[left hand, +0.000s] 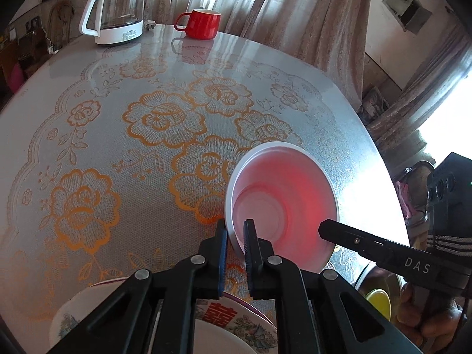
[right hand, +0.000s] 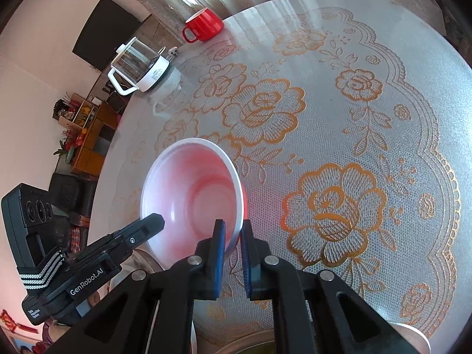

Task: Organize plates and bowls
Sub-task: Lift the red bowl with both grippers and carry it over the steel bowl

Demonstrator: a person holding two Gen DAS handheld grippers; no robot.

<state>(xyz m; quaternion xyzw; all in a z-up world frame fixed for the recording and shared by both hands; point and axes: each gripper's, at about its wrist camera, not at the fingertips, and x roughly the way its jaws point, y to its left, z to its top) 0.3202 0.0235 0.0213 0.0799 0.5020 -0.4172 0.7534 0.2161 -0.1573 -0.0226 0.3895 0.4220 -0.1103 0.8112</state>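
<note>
Bowl (left hand: 280,197) near the table's (left hand: 118,124) right edge: both grippers, left (left hand: 236,236) and right (right hand: 233,236), pinch its rim. Labels: "DAS", "GenRobot.AI".

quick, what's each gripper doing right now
left gripper: shut on the bowl rim.
right gripper: shut on the opposite side of the same rim.

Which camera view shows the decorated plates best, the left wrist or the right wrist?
The left wrist view. The decorated plates lie stacked at its bottom edge, with a red character and painted pattern visible, though the gripper covers part of them. The right wrist view shows nothing I can identify as these plates.
</note>
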